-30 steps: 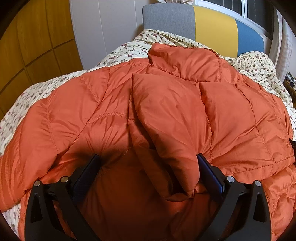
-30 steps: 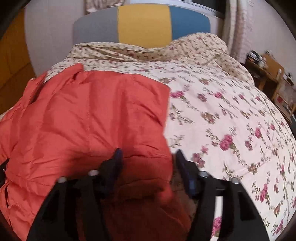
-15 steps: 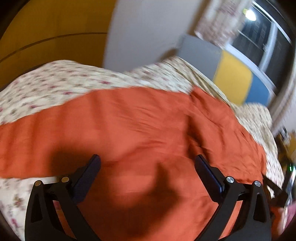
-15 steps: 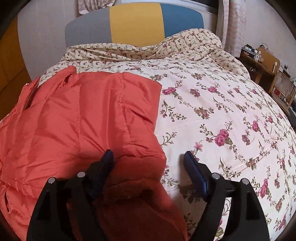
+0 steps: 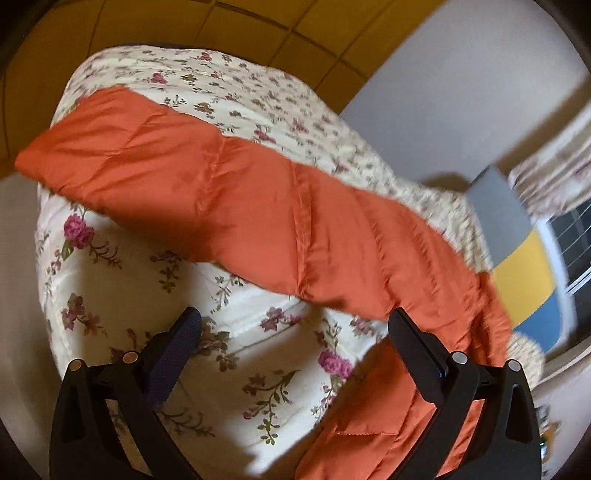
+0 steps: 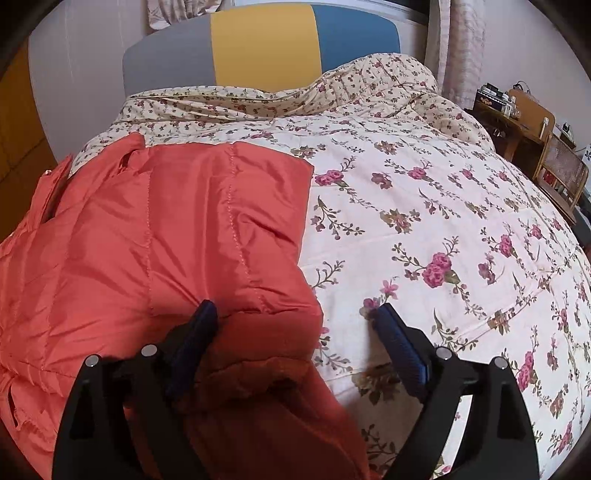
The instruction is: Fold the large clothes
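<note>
An orange puffer jacket (image 6: 166, 229) lies on the left part of a floral quilt (image 6: 443, 206). My right gripper (image 6: 295, 312) hovers low over the jacket's right edge. Its jaws are opening, a fold of the jacket sits between them, and the pads do not press on it. In the rolled left wrist view, a long orange sleeve of the jacket (image 5: 258, 206) stretches across the quilt (image 5: 129, 280). My left gripper (image 5: 295, 325) stands open just short of the sleeve, with only quilt between its fingers. More orange fabric lies under its right finger (image 5: 413, 343).
A grey, yellow and blue headboard (image 6: 266, 44) closes the far end of the bed. Wooden furniture with small items (image 6: 524, 122) stands at the right. Yellow panelling (image 5: 258, 33) and a grey wall run along the bed's other side.
My left gripper has swung sideways off the jacket's body and rolled, and it now looks along the sleeve. The right gripper's jaws have widened around the jacket's edge, and that hand stayed put.
</note>
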`<act>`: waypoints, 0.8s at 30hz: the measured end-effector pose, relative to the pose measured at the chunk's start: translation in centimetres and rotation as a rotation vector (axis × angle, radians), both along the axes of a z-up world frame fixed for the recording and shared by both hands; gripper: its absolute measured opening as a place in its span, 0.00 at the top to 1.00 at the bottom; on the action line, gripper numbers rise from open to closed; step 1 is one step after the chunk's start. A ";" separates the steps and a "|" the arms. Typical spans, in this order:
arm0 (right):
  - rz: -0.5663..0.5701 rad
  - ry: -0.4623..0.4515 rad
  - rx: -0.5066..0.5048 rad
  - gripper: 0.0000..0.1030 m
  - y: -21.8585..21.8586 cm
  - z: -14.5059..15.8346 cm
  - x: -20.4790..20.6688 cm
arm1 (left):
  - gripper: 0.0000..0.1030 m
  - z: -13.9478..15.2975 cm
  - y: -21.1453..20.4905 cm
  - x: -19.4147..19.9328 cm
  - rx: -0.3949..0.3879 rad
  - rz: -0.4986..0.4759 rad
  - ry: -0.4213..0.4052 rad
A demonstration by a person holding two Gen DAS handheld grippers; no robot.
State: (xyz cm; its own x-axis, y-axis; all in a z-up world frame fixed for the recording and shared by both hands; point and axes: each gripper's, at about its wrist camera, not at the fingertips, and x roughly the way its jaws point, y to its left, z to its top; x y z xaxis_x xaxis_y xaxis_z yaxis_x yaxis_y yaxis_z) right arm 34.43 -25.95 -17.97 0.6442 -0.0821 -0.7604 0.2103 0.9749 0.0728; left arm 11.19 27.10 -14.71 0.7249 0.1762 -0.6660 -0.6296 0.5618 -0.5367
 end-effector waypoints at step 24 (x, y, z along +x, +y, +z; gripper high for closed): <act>-0.003 0.001 0.019 0.13 -0.2 0.0 0.0 | 0.69 -1.0 9.7 -2.0 -0.152 0.363 -0.118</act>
State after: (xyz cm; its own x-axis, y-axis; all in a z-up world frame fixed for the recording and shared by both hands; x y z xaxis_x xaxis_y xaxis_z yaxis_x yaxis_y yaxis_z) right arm 34.45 -26.12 -17.99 0.6433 -0.0695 -0.7625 0.2129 0.9728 0.0909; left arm 9.14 36.76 -15.66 0.7068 0.3407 -0.6199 -0.7013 0.2231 -0.6770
